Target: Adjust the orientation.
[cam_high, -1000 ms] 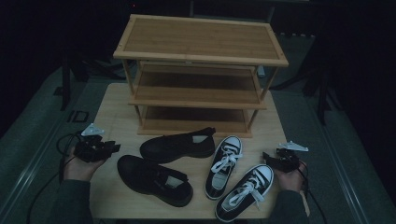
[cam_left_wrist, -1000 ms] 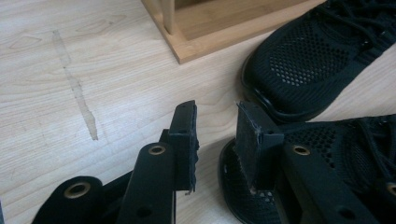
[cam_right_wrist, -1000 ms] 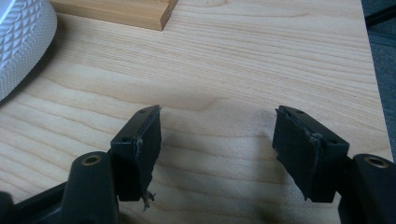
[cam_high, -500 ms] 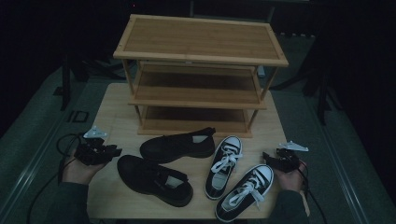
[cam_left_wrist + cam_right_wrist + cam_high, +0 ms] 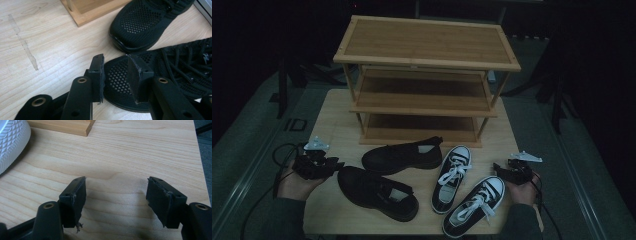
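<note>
Left gripper: jaws parted, has edged toward near black shoe toe | right gripper: wide, unmoved, empty over tabletop | grasp likely next.

The high view is dim and soft, its surroundings sinking into near black, and the black mesh shoes lose most detail there. Both gripper views are far brighter and evenly lit, with crisp wood grain on the table. Soft shadows lie under the right hand-held gripper, so light probably falls from above.
</note>
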